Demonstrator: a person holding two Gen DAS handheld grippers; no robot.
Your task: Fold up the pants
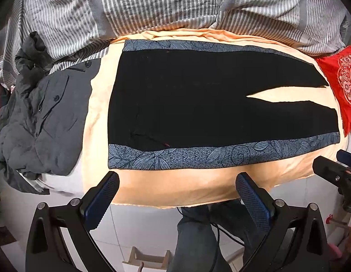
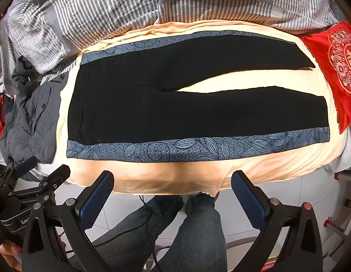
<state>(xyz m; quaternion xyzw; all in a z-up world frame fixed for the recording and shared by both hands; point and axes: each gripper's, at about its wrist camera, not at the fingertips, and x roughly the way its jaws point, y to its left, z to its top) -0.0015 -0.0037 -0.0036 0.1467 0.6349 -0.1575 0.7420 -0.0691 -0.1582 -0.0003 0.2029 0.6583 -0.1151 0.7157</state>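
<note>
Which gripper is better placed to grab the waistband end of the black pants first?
Probably left. The left gripper hangs open nearer the waistband; the right gripper, also open, faces the middle of the black pants, nearer the cuffs.

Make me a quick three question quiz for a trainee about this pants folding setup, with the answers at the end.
1. True or false: the left hand-held gripper is shut on the pants.
2. Which end of the pants lies nearest the red cushion: A waist, B leg ends?
3. Fill in: the pants lie flat on a peach ______.

Key: 1 false, both it and the right hand-held gripper are open and hold nothing; 2 B; 3 sheet.
</note>
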